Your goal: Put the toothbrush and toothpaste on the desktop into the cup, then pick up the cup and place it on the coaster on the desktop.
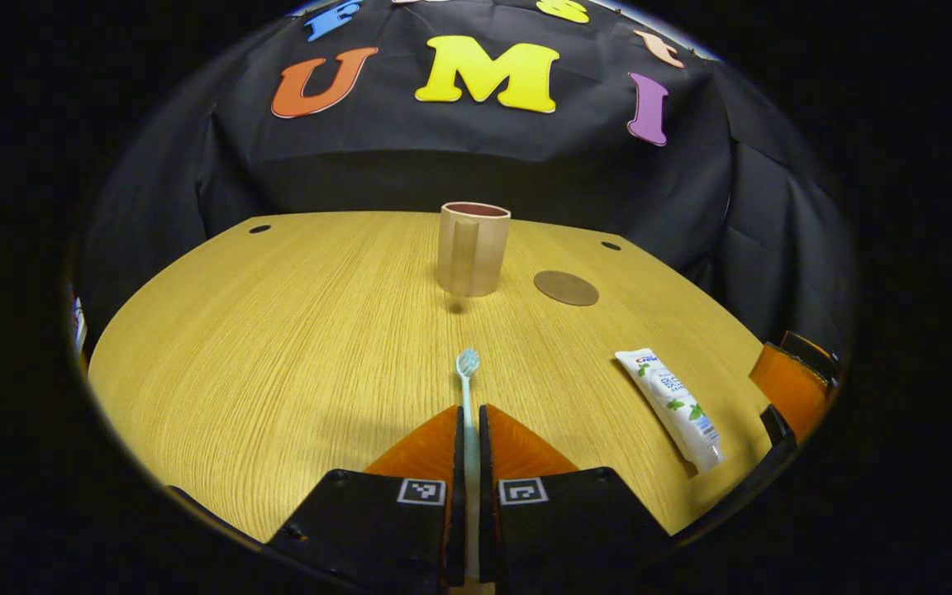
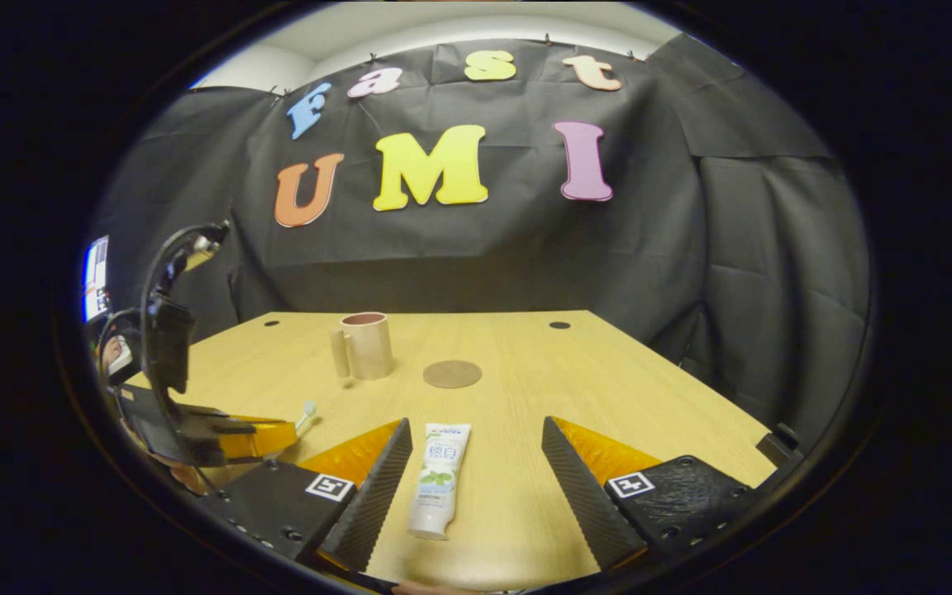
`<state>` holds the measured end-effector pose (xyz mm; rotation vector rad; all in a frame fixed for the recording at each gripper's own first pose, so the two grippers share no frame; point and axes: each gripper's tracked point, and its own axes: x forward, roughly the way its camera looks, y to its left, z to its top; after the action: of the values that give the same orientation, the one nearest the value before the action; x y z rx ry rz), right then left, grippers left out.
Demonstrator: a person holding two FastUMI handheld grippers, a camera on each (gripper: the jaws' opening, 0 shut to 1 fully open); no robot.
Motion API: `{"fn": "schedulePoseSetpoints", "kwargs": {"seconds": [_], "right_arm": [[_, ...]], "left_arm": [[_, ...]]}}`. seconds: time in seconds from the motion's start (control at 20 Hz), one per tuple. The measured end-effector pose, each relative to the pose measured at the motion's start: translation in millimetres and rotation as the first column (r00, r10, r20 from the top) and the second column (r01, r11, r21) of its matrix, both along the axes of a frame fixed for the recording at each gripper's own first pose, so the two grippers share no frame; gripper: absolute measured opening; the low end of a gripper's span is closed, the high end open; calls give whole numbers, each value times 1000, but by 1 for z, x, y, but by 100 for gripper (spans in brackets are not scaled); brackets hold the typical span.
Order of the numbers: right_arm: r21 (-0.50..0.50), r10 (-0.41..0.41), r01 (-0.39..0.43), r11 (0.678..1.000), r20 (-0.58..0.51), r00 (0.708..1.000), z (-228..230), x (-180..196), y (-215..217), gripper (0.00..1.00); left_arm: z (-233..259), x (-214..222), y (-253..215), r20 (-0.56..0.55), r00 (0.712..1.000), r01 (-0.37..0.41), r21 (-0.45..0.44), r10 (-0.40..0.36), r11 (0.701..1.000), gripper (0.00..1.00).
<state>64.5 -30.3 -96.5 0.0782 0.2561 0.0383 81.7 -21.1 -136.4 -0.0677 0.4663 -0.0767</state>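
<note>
In the left gripper view my left gripper (image 1: 468,417) is shut on the handle of a pale toothbrush (image 1: 467,369), whose bristle head points toward the tan cup (image 1: 473,248) at the desk's far middle. A round brown coaster (image 1: 566,287) lies just right of the cup. The white toothpaste tube (image 1: 672,405) lies flat at the right. In the right gripper view my right gripper (image 2: 473,446) stands open, the toothpaste tube (image 2: 440,479) lying between its fingers near the left one. Farther off are the cup (image 2: 366,345) and coaster (image 2: 452,373). The left gripper (image 2: 232,438) holds the toothbrush (image 2: 307,415) at the left.
The wooden desk (image 1: 278,347) has small round holes near its far corners (image 1: 259,229). Black cloth closes the booth behind and on both sides. The right gripper's finger (image 1: 790,388) shows at the desk's right edge in the left gripper view.
</note>
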Motion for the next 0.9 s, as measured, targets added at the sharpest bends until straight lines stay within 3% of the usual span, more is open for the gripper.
{"fn": "schedulePoseSetpoints", "kwargs": {"seconds": [0.75, 0.85, 0.9], "right_arm": [[-33, -11, 5, 999, -180, 984, -56, 29, 25, 95], [-14, -9, 6, 1000, -210, 978, -61, 32, 27, 92], [-8, -10, 8, 1000, -225, 974, -64, 33, 27, 84]], "left_arm": [[87, -30, -21, 240, 967, 92, -15, -86, 996, 9], [95, -32, -21, 260, 961, 95, -4, -91, 995, 10], [98, -32, -22, 268, 959, 97, -1, -93, 995, 9]]}}
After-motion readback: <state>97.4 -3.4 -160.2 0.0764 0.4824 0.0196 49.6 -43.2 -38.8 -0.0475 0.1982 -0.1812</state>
